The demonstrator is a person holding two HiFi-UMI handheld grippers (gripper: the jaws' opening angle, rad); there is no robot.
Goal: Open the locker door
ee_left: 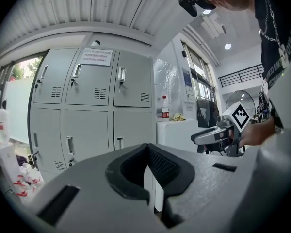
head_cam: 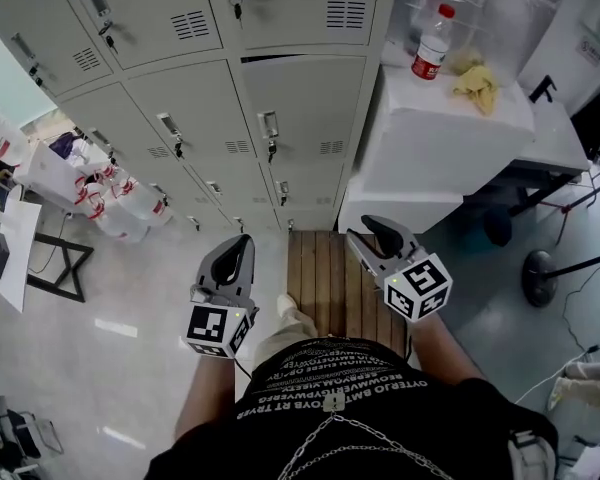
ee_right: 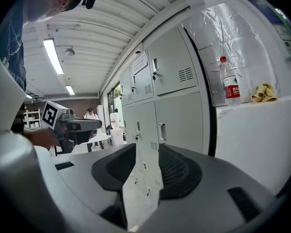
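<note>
A bank of grey lockers [head_cam: 210, 78] fills the far side of the head view. The door straight ahead [head_cam: 315, 108] carries a small metal handle [head_cam: 269, 124] with a key below it, and looks closed. Both grippers hang low in front of the person, well short of the lockers. My left gripper [head_cam: 244, 243] points at the lockers with its tips together and nothing held. My right gripper [head_cam: 373, 226] stands beside it, jaws apart and empty. In the right gripper view a locker handle [ee_right: 161, 131] shows beyond the open jaws. The left gripper view shows a lower door handle [ee_left: 120, 142].
A white cabinet [head_cam: 450, 138] stands right of the lockers, with a red-capped bottle [head_cam: 432, 43] and a yellow cloth [head_cam: 477, 83] on top. A wooden slat platform [head_cam: 330, 278] lies underfoot. Bags [head_cam: 100, 193] crowd the floor at left. A fan base [head_cam: 540, 278] sits at right.
</note>
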